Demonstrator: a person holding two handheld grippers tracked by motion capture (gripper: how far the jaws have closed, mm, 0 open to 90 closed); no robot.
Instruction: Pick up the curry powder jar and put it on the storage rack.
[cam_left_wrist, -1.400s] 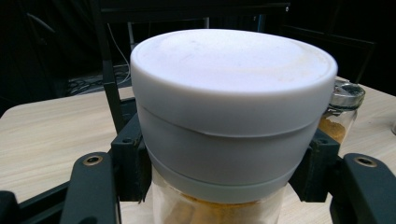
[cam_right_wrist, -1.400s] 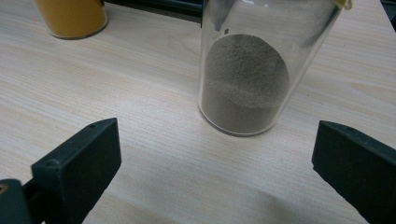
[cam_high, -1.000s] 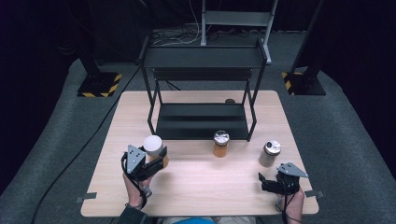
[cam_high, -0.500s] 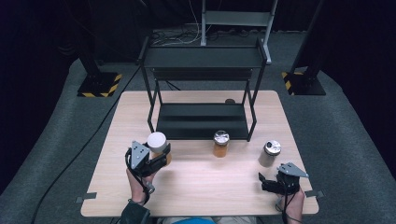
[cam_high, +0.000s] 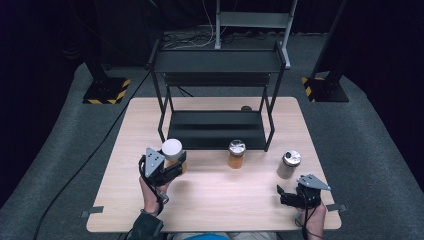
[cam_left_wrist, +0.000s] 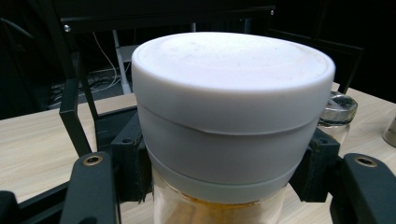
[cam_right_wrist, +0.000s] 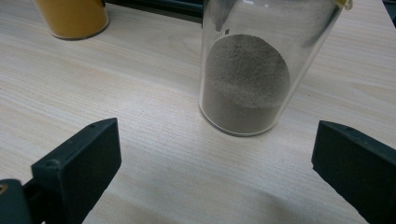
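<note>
Lifted toward the rack: left claw's (cam_high: 172, 167) white-lidded glass jar (cam_high: 172, 150).

Matt white plastic lid (cam_left_wrist: 232, 88) on a clear glass jar (cam_left_wrist: 219, 207) of amber contents, gripped between matt black plastic jaws; pale, smooth wood-grain table (cam_high: 225, 200); glossy clear jar (cam_right_wrist: 261, 65) of fine grey powder near the right edge; matt black metal shelf rack (cam_high: 216, 125) toward the far edge
</note>
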